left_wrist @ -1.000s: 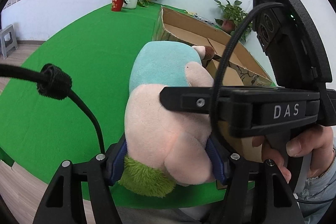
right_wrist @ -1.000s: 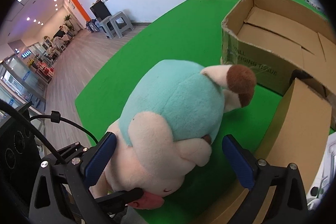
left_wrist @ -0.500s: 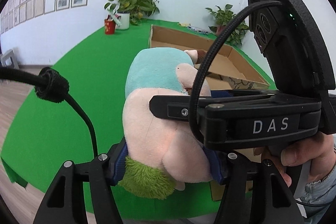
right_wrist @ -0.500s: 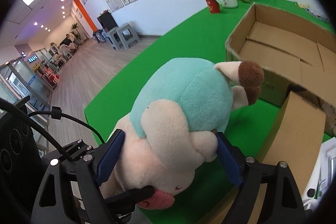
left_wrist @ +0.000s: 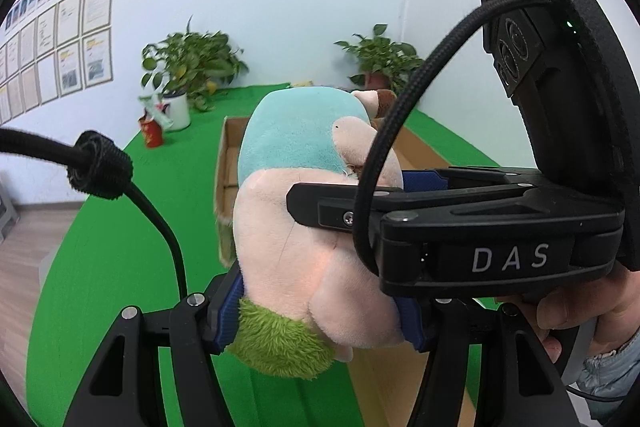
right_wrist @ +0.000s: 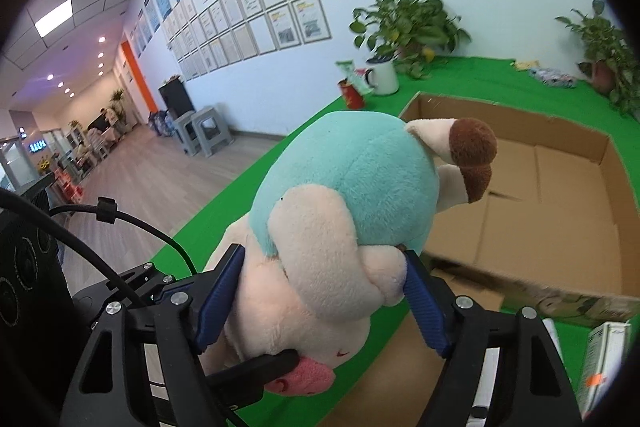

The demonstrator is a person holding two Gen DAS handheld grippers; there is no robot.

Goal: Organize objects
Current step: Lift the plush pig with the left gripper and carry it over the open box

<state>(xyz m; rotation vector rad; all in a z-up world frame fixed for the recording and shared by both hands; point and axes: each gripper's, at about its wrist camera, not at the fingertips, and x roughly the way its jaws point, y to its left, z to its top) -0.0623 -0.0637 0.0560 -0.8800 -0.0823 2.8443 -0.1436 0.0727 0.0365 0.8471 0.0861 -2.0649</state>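
A plush toy with a pink head, teal body, green tuft and brown-tipped feet is held in the air by both grippers. My left gripper is shut on its pink head. My right gripper is shut on the plush toy around its neck and arm, crossing in front of the left one. The open cardboard box lies on the green table just beyond the toy; it also shows in the left wrist view.
The green table carries a potted plant in a white mug, a red cup and a second plant at the back. A loose cardboard flap and a white carton lie near the front.
Both grippers have lifted the plush toy higher and toward the box. The right gripper's blue pads have closed from apart onto the toy.
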